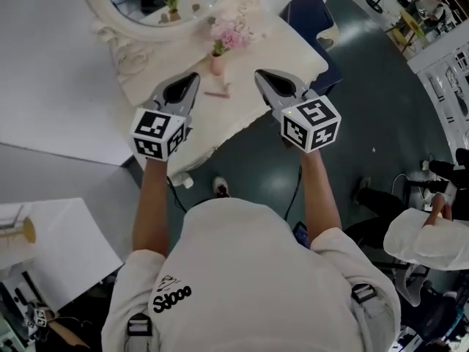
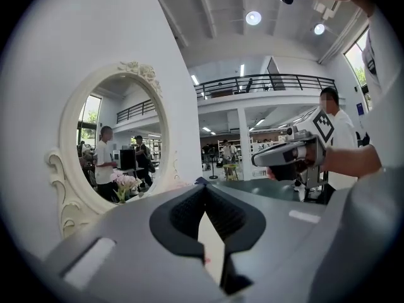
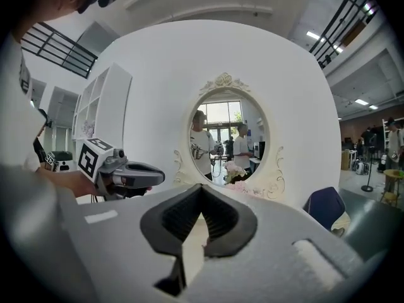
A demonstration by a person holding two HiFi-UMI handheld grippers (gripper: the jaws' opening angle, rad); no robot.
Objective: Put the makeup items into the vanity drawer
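White vanity top [image 1: 286, 46] carries a slim pink makeup item [image 1: 218, 93], lying between the 2 tongs, just beside a flower vase [image 1: 218, 63]. Left gripper [image 1: 193, 76] and right gripper [image 1: 259, 73] are held side by side, each with its jaws pressed together on nothing.

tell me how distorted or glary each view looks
Head view: sharp, evenly lit. Left gripper view: strong fisheye with black corners, mirror bent, ceiling lamp glaring. Right gripper view: same fisheye, white wall bulging into a curve, no glare.
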